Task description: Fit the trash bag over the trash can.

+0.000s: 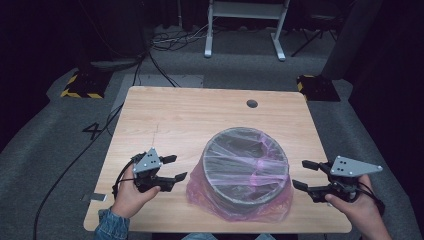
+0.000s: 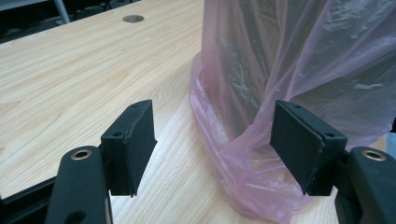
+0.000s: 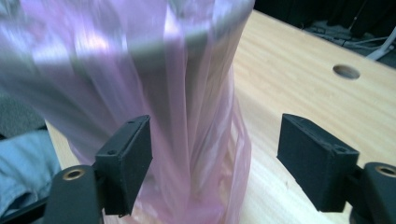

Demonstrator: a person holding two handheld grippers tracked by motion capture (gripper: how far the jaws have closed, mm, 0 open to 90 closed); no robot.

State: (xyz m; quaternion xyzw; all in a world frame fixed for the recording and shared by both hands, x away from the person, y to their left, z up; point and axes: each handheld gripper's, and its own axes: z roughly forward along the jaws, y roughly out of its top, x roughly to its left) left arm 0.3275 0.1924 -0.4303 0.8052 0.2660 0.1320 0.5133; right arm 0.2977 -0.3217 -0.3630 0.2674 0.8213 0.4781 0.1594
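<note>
bin (image 3: 140, 42) blurred, bag (image 2: 299, 70) cut off

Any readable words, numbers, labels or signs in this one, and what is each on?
"4": dark mark on the grey floor, left of the table.
Nothing legible on the pink bag, the bin or either hand-held gripper.

One round bin (image 1: 246, 167) stood on the tabletop (image 1: 170, 120), toward its near edge. One pink plastic bag (image 1: 235, 197) lined the bin and spilled over its outside, bunched at the foot. Two grippers were there: the left gripper (image 1: 172, 168) near the near left corner and the right gripper (image 1: 303, 174) near the near right corner. One round hole (image 1: 252, 104) sat by the far edge. Two hands held the grippers.
</note>
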